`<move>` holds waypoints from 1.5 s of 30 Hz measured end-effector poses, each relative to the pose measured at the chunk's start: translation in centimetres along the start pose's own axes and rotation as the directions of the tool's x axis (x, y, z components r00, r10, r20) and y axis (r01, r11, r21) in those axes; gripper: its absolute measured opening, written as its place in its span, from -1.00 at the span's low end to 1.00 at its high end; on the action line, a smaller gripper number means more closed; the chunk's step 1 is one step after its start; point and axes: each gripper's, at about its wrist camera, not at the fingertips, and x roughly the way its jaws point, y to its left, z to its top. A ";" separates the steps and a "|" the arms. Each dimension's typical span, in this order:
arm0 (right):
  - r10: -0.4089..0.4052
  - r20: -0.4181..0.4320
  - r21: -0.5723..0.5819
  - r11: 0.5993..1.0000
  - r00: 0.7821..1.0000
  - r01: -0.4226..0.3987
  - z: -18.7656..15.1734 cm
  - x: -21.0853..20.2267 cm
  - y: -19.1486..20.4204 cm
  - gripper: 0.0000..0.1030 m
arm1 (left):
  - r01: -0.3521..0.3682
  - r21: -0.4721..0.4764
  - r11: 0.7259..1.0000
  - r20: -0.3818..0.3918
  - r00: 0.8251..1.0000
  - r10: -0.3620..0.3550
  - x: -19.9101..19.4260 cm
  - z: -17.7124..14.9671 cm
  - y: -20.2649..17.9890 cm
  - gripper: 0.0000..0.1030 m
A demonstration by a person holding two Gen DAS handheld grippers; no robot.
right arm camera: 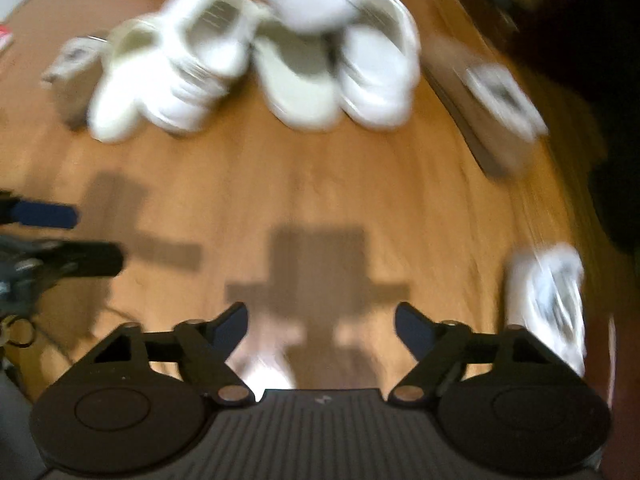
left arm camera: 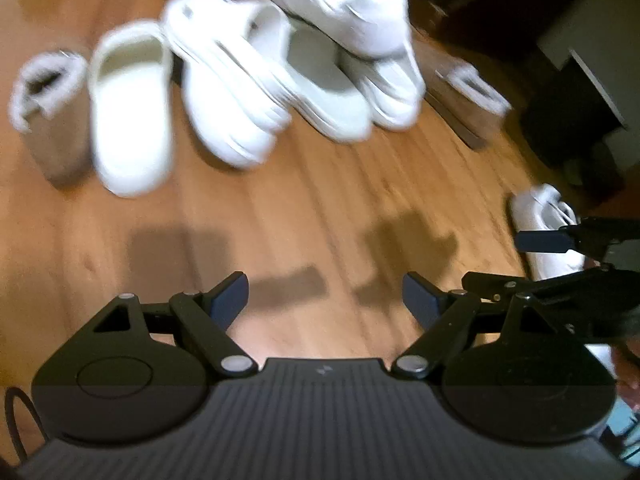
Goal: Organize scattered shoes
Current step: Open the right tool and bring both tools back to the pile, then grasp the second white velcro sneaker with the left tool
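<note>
Floor (left arm camera: 320, 216): five white shoes (left arm camera: 224, 80) piled, one white sneaker (left arm camera: 548, 232) apart, two tan boots (left arm camera: 52, 120). Left gripper (left arm camera: 326, 300), right gripper (right arm camera: 320, 326): fingers spread, empty.

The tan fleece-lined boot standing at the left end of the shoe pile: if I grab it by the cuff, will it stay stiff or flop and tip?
The tan fleece-lined boot stands upright alone, so its shaft probably holds some shape. The fluffy cuff looks soft and would likely squash between the jaws. Being tall, it may tip if pushed high.
</note>
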 end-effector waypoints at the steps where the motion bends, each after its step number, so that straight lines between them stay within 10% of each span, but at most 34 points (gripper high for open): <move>1: 0.033 0.040 -0.009 0.999 0.999 -0.033 0.8 -0.2 0.9 0.23 | -0.019 0.000 1.000 0.023 1.000 0.019 -0.2 0.3 0.5 0.63; 7: 0.108 0.125 -0.022 0.994 0.986 -0.106 4.2 -0.2 3.2 -0.39 | -0.065 0.010 0.998 0.117 0.991 0.063 -1.4 1.1 2.2 0.60; 21: 0.110 0.202 0.047 0.991 0.973 -0.122 7.0 -0.2 1.7 -0.41 | -0.080 0.053 0.995 0.144 0.987 0.072 -2.0 4.6 0.8 0.62; 27: 0.066 0.256 0.117 0.988 0.964 -0.099 9.5 -0.6 -1.2 -0.16 | -0.057 0.031 0.998 0.124 0.991 0.053 -0.7 11.0 0.3 0.62; 29: 0.052 0.256 0.151 0.984 0.965 -0.093 10.8 -0.3 -2.9 0.26 | -0.092 0.034 0.995 0.122 0.989 0.088 0.2 12.9 -0.2 0.62; 45: 0.057 0.233 0.201 0.974 0.971 -0.106 17.6 2.8 -9.8 0.38 | -0.191 0.003 0.982 0.179 0.966 0.187 8.8 21.8 -2.4 0.62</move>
